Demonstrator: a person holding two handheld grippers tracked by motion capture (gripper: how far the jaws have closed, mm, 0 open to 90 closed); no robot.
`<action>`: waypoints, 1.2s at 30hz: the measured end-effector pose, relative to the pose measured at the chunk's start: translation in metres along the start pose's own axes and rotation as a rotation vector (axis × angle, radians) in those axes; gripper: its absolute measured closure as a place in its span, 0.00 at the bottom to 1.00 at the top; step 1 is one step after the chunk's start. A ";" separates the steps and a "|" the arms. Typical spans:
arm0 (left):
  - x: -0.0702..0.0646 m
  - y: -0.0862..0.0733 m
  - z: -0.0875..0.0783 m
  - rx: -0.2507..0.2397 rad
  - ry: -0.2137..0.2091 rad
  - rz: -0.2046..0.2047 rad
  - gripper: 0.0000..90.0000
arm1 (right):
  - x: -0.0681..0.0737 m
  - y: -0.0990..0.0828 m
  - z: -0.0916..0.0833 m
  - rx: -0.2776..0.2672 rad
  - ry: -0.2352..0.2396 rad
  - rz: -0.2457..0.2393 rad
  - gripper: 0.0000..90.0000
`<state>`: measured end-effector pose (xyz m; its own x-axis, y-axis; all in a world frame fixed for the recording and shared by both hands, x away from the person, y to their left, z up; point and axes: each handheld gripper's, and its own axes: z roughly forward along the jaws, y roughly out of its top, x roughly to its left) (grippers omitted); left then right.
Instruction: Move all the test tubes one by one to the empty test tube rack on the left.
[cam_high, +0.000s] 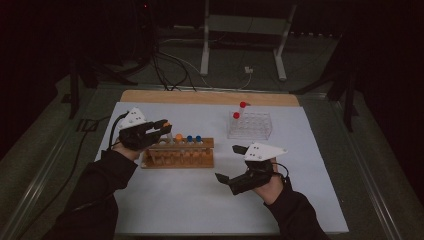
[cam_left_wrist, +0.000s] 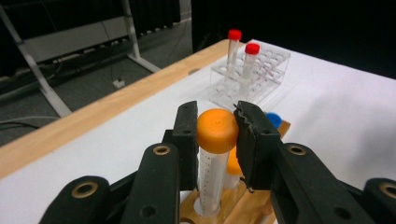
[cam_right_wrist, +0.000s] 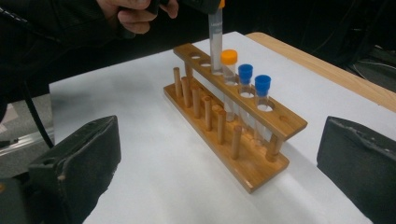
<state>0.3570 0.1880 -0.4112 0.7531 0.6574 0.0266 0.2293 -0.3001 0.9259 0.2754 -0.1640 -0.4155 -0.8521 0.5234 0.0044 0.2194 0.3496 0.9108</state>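
Orange-capped tube (cam_left_wrist: 215, 154) upright, its foot in a hole of the wooden rack (cam_right_wrist: 233, 116) — long axis straight up, clamped at the cap by the left gripper (cam_left_wrist: 217, 133); right gripper (cam_high: 235, 162) wide apart and empty, well off toward the clear rack (cam_high: 250, 126).

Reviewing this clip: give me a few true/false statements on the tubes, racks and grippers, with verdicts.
1. The left gripper is clamped on an orange-capped tube. True.
2. That tube lies flat on the table. False: it stands upright in the wooden rack.
3. The right gripper holds a blue-capped tube. False: it is open and holds nothing.
4. Two red-capped tubes stand in the clear rack. True.
5. Two blue-capped tubes are in the wooden rack. True.
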 end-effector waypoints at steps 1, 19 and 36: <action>0.000 -0.002 0.002 0.005 0.001 -0.002 0.80 | 0.000 -0.001 0.000 0.002 0.003 -0.001 0.00; 0.001 -0.032 0.018 0.059 0.006 -0.027 0.80 | -0.002 -0.003 -0.001 0.003 0.012 0.000 0.00; 0.001 -0.036 0.020 0.087 -0.002 -0.017 0.80 | -0.004 -0.002 -0.004 -0.001 0.013 0.001 0.00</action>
<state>0.3615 0.1856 -0.4519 0.7500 0.6614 0.0100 0.2946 -0.3475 0.8902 0.2763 -0.1697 -0.4158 -0.8579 0.5137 0.0106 0.2199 0.3484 0.9112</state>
